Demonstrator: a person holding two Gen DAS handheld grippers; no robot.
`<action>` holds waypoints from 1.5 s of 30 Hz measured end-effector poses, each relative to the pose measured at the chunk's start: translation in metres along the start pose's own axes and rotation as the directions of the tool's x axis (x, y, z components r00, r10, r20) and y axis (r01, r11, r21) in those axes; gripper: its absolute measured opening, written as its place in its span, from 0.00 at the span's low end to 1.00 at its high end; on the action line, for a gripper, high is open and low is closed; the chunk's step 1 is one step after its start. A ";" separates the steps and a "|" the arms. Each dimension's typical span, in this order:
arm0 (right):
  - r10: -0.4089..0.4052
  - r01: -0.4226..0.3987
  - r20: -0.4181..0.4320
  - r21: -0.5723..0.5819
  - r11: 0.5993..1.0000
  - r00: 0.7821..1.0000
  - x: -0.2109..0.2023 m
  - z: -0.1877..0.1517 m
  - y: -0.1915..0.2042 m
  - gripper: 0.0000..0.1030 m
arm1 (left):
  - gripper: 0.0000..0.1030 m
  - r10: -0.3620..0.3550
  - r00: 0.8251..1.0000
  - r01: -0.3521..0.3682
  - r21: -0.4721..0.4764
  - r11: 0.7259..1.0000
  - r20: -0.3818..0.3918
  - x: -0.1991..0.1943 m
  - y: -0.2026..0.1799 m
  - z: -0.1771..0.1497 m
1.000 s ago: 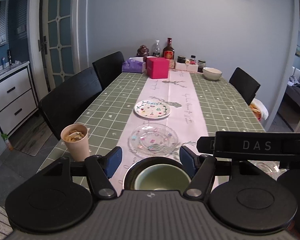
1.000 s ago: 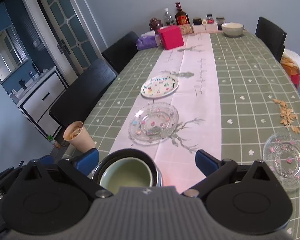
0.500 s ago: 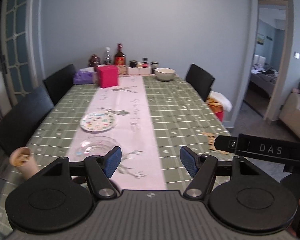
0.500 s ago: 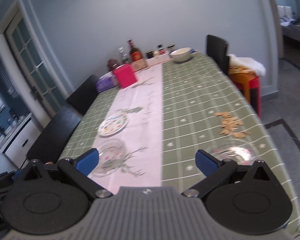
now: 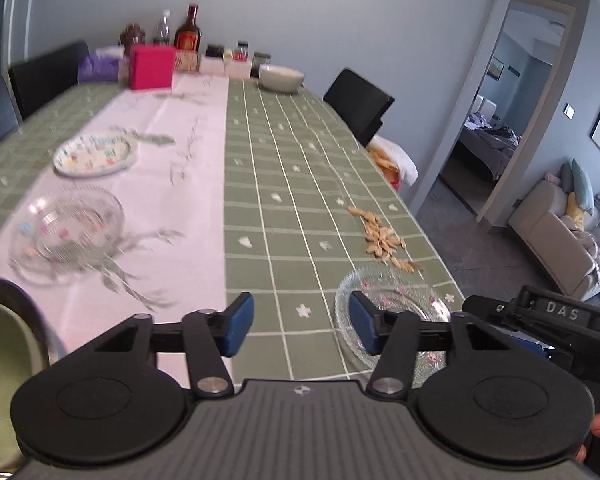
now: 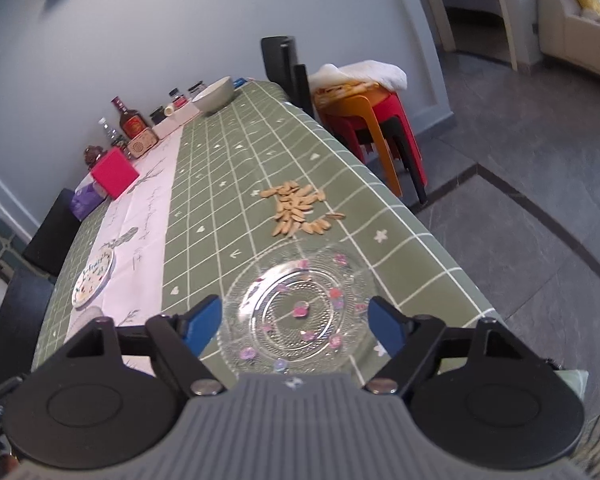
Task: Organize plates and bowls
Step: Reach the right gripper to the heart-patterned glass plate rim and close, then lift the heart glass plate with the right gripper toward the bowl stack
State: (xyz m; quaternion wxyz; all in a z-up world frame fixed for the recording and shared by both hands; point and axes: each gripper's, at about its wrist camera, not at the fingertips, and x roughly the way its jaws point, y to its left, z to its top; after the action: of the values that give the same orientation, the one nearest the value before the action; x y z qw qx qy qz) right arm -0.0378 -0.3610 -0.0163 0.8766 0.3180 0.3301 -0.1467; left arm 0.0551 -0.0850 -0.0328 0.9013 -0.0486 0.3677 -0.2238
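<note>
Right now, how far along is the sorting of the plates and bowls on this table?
Barely begun. Done: one green bowl already sits nested in a dark one. In hand: nothing; the right claw, jaws just narrowing, frames the near glass plate without gripping. Left: the second glass plate, the printed plate and the far bowl.

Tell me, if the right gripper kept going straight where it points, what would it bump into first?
Most likely the glass plate with little pink flowers. The right gripper points down at it, jaws open on either side of it and just been closing, not touching yet. How far above it is hard to judge.
</note>
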 end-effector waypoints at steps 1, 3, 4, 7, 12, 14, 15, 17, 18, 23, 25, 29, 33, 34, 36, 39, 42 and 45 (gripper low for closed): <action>-0.001 0.001 -0.003 0.025 1.000 1.000 0.005 0.000 -0.006 0.67 | 0.53 -0.005 1.000 0.005 -0.002 1.000 -0.022 0.009 0.000 -0.002; -0.012 0.013 -0.018 0.054 0.998 1.000 0.015 0.000 -0.016 0.63 | 0.48 -0.011 0.998 0.011 -0.011 1.000 -0.056 0.026 0.000 -0.005; -0.011 0.013 -0.027 0.070 0.997 1.000 0.019 0.000 -0.021 0.58 | 0.46 -0.012 0.998 0.010 -0.018 1.000 -0.066 0.033 -0.001 -0.006; 0.015 -0.009 -0.047 0.108 0.994 0.999 0.033 0.002 -0.032 0.51 | 0.45 -0.007 0.997 0.003 -0.051 0.999 -0.083 0.050 0.000 -0.008; -0.015 0.023 -0.063 0.115 0.993 0.998 0.048 0.003 -0.038 0.47 | 0.45 -0.032 0.991 0.027 -0.035 0.999 -0.129 0.074 -0.003 -0.010; -0.008 0.015 -0.065 0.118 0.993 0.998 0.051 0.002 -0.038 0.42 | 0.45 -0.029 0.991 0.024 -0.043 0.999 -0.134 0.081 -0.004 -0.011; -0.003 0.010 -0.064 0.121 0.993 0.998 0.054 0.002 -0.039 0.40 | 0.45 -0.032 0.992 0.026 -0.048 0.999 -0.124 0.082 -0.004 -0.011; 0.001 0.006 -0.060 0.120 0.993 0.998 0.057 0.001 -0.039 0.37 | 0.45 -0.057 0.990 0.050 -0.058 0.997 -0.127 0.086 -0.004 -0.010; 0.001 0.005 -0.051 0.119 0.993 0.999 0.058 0.000 -0.039 0.36 | 0.45 -0.070 0.988 0.062 -0.066 0.996 -0.134 0.088 -0.004 -0.010; 0.011 -0.009 -0.019 0.125 0.992 1.000 0.060 0.001 -0.042 0.35 | 0.45 -0.080 0.989 0.072 -0.066 0.995 -0.127 0.093 -0.006 -0.011; 0.014 -0.013 -0.006 0.138 0.990 1.000 0.061 0.002 -0.044 0.34 | 0.45 -0.091 0.988 0.082 -0.075 0.994 -0.124 0.095 -0.006 -0.009; 0.008 -0.011 0.020 0.143 0.990 1.000 0.065 0.003 -0.046 0.30 | 0.45 -0.143 0.982 0.130 -0.105 0.986 -0.127 0.104 -0.003 -0.005; 0.012 -0.016 0.027 0.144 0.990 1.000 0.069 0.006 -0.047 0.22 | 0.36 -0.167 0.978 0.152 -0.116 0.981 -0.124 0.112 -0.005 -0.001; 0.001 -0.005 0.027 0.139 0.990 1.000 0.070 0.006 -0.047 0.18 | 0.27 -0.166 0.978 0.152 -0.113 0.982 -0.128 0.114 -0.007 -0.001; -0.023 0.016 0.046 0.140 0.990 0.999 0.070 0.004 -0.047 0.09 | 0.15 -0.176 0.974 0.162 -0.109 0.981 -0.145 0.118 -0.010 -0.001; -0.027 0.020 0.052 0.136 0.991 0.998 0.070 0.004 -0.047 0.07 | 0.13 -0.164 0.978 0.153 -0.093 0.984 -0.130 0.119 -0.012 -0.002; -0.043 0.038 0.052 0.099 0.994 0.998 0.070 0.004 -0.042 0.07 | 0.13 -0.164 0.977 0.151 -0.101 0.983 -0.137 0.119 -0.010 -0.002; -0.041 0.037 0.044 0.091 0.995 0.998 0.069 0.003 -0.040 0.07 | 0.14 -0.148 0.979 0.136 -0.096 0.986 -0.141 0.114 -0.009 -0.003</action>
State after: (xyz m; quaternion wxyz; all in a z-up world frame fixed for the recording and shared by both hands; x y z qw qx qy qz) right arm -0.0042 -0.3965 -0.0796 0.8656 0.3472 0.3094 -0.1859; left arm 0.1219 -0.1432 -0.1056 0.8504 -0.0966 0.4382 -0.2746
